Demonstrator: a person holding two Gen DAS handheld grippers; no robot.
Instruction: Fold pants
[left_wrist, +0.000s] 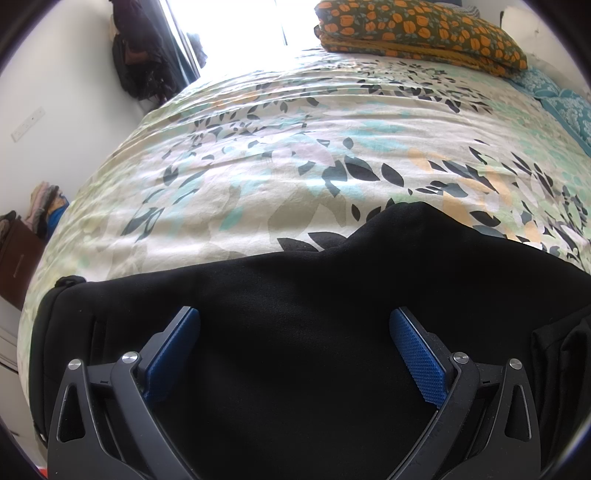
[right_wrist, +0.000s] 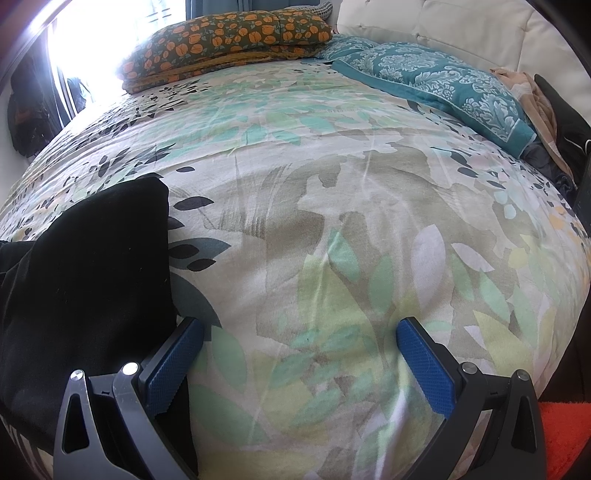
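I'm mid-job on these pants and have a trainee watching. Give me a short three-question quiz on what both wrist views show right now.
1. True or false: the left gripper is shut on the black pants.
2. Over what does the right gripper hover? A) pants B) floral bedspread C) teal pillow
3. Fill in: in the right wrist view, the pants lie to the ____ of the gripper.

Key:
1. False; its jaws stand wide open over the fabric.
2. B
3. left
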